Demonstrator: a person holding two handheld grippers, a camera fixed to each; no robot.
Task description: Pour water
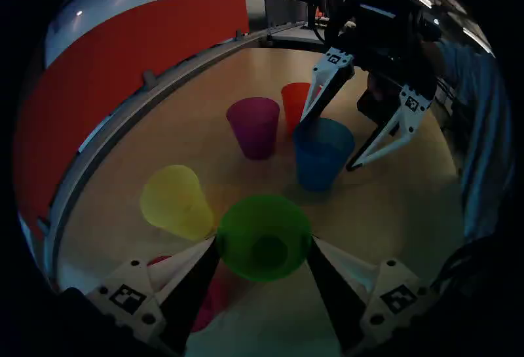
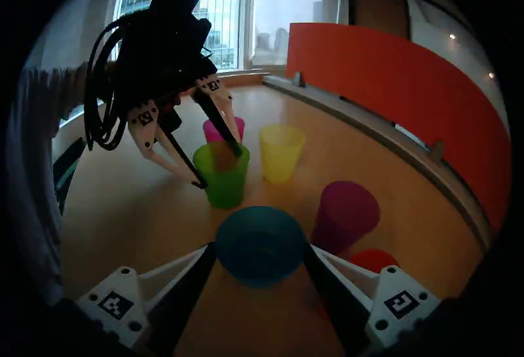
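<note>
A green cup (image 1: 264,260) stands upright on the wooden table between my left gripper's (image 1: 263,242) fingers, which press on both of its sides. The right gripper view shows that same gripper (image 2: 218,169) around the green cup (image 2: 224,187). My right gripper (image 2: 261,245) grips a blue cup (image 2: 261,259) in the same way. From the left gripper view it (image 1: 326,146) straddles the blue cup (image 1: 321,160). Both cups look empty and the two grippers face each other.
A yellow cup (image 1: 177,203), a purple cup (image 1: 254,126), an orange cup (image 1: 293,103) and a pink cup (image 1: 211,299) stand around them. A red partition (image 1: 118,75) borders the table. A person's sleeve (image 1: 481,134) is at the right.
</note>
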